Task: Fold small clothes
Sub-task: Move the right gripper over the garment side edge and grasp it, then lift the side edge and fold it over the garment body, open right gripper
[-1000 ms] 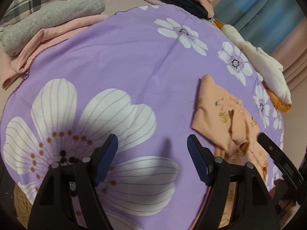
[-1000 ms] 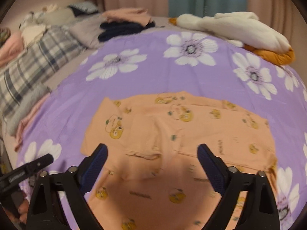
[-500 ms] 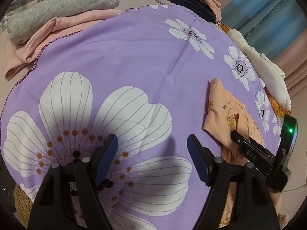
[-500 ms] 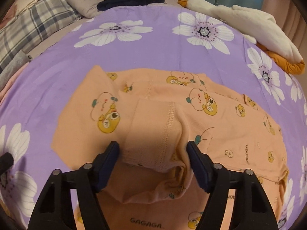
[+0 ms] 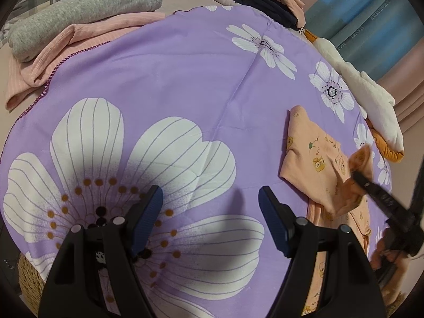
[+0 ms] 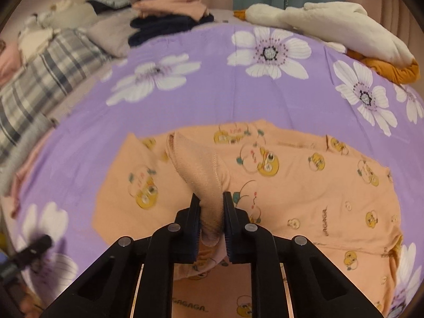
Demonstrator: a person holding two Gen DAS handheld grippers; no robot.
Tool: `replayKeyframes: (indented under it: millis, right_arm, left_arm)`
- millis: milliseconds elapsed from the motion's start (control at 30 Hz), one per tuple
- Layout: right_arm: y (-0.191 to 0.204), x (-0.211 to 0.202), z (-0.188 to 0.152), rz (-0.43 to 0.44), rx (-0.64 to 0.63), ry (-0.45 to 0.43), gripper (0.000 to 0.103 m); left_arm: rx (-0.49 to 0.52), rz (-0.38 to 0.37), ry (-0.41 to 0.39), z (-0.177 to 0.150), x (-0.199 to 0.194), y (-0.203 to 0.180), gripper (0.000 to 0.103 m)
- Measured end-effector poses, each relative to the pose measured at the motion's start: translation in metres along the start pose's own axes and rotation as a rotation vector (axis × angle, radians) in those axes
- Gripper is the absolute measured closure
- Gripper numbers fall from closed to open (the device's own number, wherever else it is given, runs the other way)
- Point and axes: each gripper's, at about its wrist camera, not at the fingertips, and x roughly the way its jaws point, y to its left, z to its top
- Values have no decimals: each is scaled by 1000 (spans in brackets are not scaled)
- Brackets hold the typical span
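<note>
The small peach-orange cotton garment printed with yellow cartoon faces (image 6: 304,185) lies spread on the purple bedspread with big white flowers (image 6: 206,100), its long axis running from the near left away to the right in my right wrist's view. A bunched fold of it, a hemmed cuff or sleeve end by the look of the stitching, stands up from the cloth straight ahead of my right gripper (image 6: 210,212). My right jaws are closing on that fold, with the cloth already between the pads and squeezed narrow there.

My left gripper (image 5: 210,212) hangs over bare bedspread, above a large white flower, its blue pads spread wide with nothing between them. From that side the garment lies off to the right, with my right gripper's black finger reaching into it. So my right hand is the one on the cloth, and my left is well apart from it.

I judge the coming move turns on which way I carry this fold: across the garment's body, along or over its long axis. There is open purple spread beyond the garment's far edge and to its left. On the right, the cream plush toy with orange parts (image 6: 331,29) sits near the bedspread's edge. The folded grey and pink clothes (image 5: 79,23) and plaid pillow (image 6: 39,79) line the left side, well clear.
</note>
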Motion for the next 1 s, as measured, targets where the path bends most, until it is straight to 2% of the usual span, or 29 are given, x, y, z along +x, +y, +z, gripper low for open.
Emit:
replayKeyframes:
  millis: [367,600,733,1000]
  right_arm:
    - [-15,-62,40,131,62,-145,89]
    - [-28,-93,67,136,71,-246,89]
    - [-37,-99,77,110,87,-257,89]
    - [-61,-113,76,106,125,-299,89]
  left_arm:
    - [8,-11,22,0,3,-7,28]
    - [16,-23,37,-1,3,-13,28]
    - [29,-50,46,-3,3,-22,28]
    - [59,-75,65,-4,6,-36,29]
